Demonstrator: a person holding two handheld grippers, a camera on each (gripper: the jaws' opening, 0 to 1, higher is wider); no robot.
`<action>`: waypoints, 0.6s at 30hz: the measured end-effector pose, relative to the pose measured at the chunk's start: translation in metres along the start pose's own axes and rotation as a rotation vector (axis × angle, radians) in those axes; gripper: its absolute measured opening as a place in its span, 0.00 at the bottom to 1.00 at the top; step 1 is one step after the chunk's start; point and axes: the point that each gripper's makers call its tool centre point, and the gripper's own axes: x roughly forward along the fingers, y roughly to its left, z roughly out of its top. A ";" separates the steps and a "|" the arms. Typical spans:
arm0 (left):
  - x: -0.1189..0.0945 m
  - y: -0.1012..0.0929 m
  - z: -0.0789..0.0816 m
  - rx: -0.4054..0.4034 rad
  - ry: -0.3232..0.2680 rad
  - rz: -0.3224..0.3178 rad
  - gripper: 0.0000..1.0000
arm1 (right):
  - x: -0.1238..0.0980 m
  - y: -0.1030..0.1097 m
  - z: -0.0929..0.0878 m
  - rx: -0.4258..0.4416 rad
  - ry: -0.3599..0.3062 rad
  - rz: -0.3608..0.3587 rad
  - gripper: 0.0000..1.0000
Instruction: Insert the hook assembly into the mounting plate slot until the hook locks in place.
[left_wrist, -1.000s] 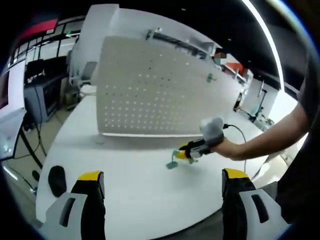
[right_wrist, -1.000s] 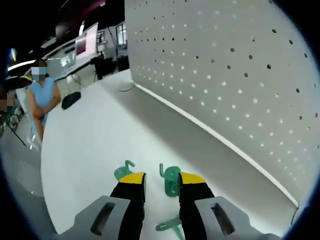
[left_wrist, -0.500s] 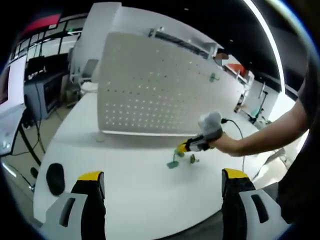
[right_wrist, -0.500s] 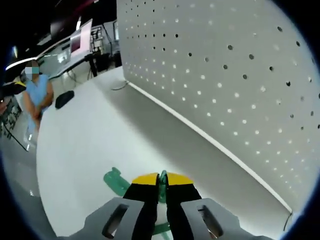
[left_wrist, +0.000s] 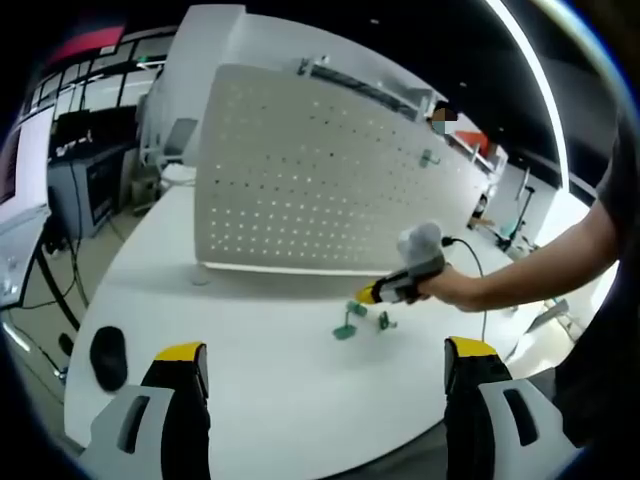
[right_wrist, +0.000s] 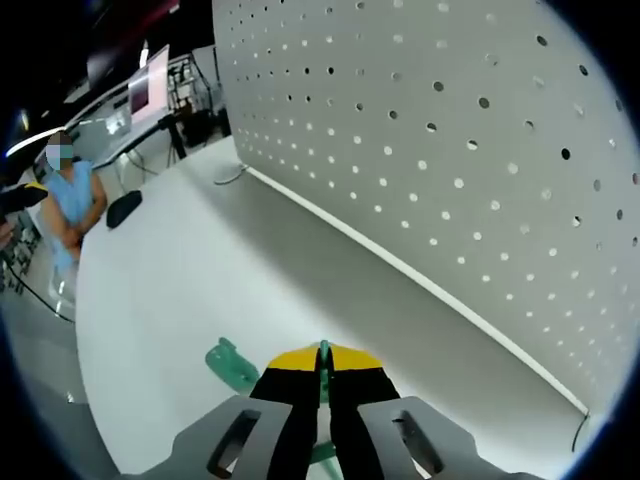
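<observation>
Step in hand: the pick-up looks done; carrying the hook to the board comes next, by my reading.
Right claw (right_wrist: 322, 368): closed on a green hook (right_wrist: 323, 352), a thin edge of which shows between the yellow-tipped jaws at the bottom centre of the right gripper view. In the left gripper view this claw sits right of centre, held by a hand (left_wrist: 455, 290), low over the counter (left_wrist: 250, 370).
Left claw (left_wrist: 320, 365): jaws wide apart at the bottom of the left gripper view, holding nothing, well back from the work.
Other hooks: a second green hook (right_wrist: 231, 365) lies on the counter just left of the right claw; in the left gripper view two green pieces (left_wrist: 347, 325) rest near the claw's tip.
Mounting plate: the white perforated board (left_wrist: 300, 185) stands upright on the counter, upper centre of the left gripper view; one green hook (left_wrist: 428, 158) already hangs near its upper right.
Next move calls for: lifting the hook clear, turning its back tabs toward a hole row, then pressing in until it seats.
Risk: the grip looks thin, so the hook may twist.
</observation>
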 end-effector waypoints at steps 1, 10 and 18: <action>0.000 -0.001 0.001 0.003 0.000 -0.001 1.00 | -0.001 0.000 0.001 -0.007 -0.004 -0.002 0.00; -0.002 -0.006 0.006 0.014 -0.018 -0.010 1.00 | -0.005 0.000 0.007 -0.012 -0.021 0.004 0.00; -0.004 -0.007 0.011 0.028 -0.042 -0.014 1.00 | -0.014 0.002 0.012 -0.004 -0.043 0.002 0.00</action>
